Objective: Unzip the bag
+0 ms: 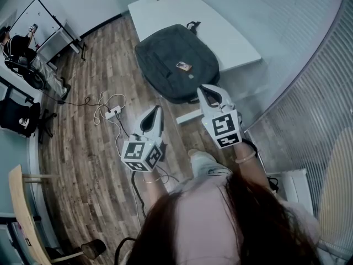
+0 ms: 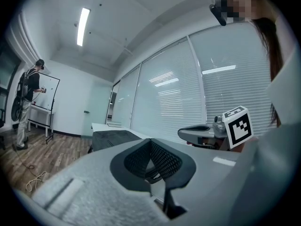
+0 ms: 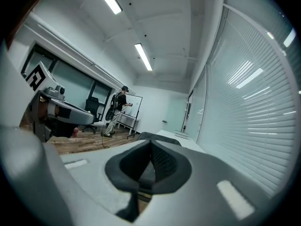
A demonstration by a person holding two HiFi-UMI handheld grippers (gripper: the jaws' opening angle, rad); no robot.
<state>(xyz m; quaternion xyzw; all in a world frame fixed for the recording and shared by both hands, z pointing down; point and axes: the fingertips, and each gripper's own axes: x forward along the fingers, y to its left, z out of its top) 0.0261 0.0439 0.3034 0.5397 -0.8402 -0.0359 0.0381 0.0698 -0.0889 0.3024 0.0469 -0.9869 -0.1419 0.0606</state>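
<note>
A dark grey backpack (image 1: pixel 175 62) lies flat on the white table (image 1: pixel 231 43), with a small orange tag (image 1: pixel 183 66) on its top face. No zip shows clearly from here. My left gripper (image 1: pixel 156 110) hangs over the floor, short of the table and to the bag's near left, its jaws shut on nothing. My right gripper (image 1: pixel 205 89) is shut and empty too, just before the bag's near edge. In the left gripper view the shut gripper (image 2: pixel 151 160) points towards the bag (image 2: pixel 110 138). The right gripper view shows the bag (image 3: pixel 157 136) beyond its shut gripper (image 3: pixel 151 160).
A power strip with cables (image 1: pixel 112 112) lies on the wooden floor to the left. A person (image 1: pixel 16 44) stands at a whiteboard (image 1: pixel 38 16) at the far left, beside office chairs. A glass wall with blinds (image 1: pixel 309 93) runs along the right. A wooden chair (image 1: pixel 22 214) stands near left.
</note>
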